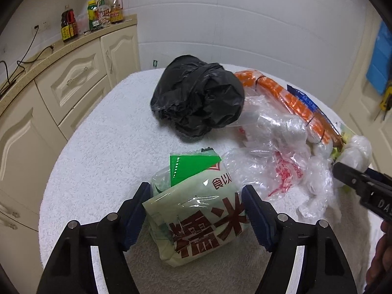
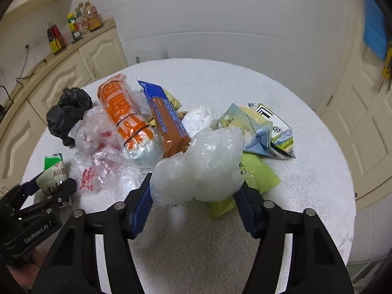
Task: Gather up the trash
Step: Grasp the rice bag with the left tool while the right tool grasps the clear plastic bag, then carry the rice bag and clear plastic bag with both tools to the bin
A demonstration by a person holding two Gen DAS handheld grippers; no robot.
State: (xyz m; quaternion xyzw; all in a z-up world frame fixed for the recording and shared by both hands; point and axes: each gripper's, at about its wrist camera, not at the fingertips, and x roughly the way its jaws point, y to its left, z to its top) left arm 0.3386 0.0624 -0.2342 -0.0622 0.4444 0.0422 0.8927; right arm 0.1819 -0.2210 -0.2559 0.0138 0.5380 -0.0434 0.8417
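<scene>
Left wrist view looks down on a round table [image 1: 98, 134] covered in white, nubbly terry cloth. Between the blue pads of the left gripper [image 1: 196, 196] sits a glossy pale-green rice bag [image 1: 196, 220] with big brown characters, a bright green flap poking from its top; both pads press its creased sides, so it is grasped. Beyond it lies a crumpled black plastic bag [image 1: 198, 103], matte and lumpy. To its right sprawls crinkly clear film with red print [image 1: 276, 161], and behind that an orange-striped roll [image 1: 294, 103] bound with thin black bands.

Right wrist view shows the right gripper [image 2: 196, 191] clamped on a puffy, translucent white plastic bag [image 2: 203, 164], its pads sunk into the bag's lower sides. Under the bag lies a flat yellow-green wrapper [image 2: 259, 174]. This view alone shows a long brown-and-blue packet [image 2: 166, 122] beside the orange roll, a wad of white tissue [image 2: 196, 120], and a crushed pale carton [image 2: 267, 132] folded at sharp angles.

Sauce and oil bottles [image 1: 103, 9] stand on the cream cabinet [image 1: 73, 78] at the back left in both views; their contents look dark or amber.
</scene>
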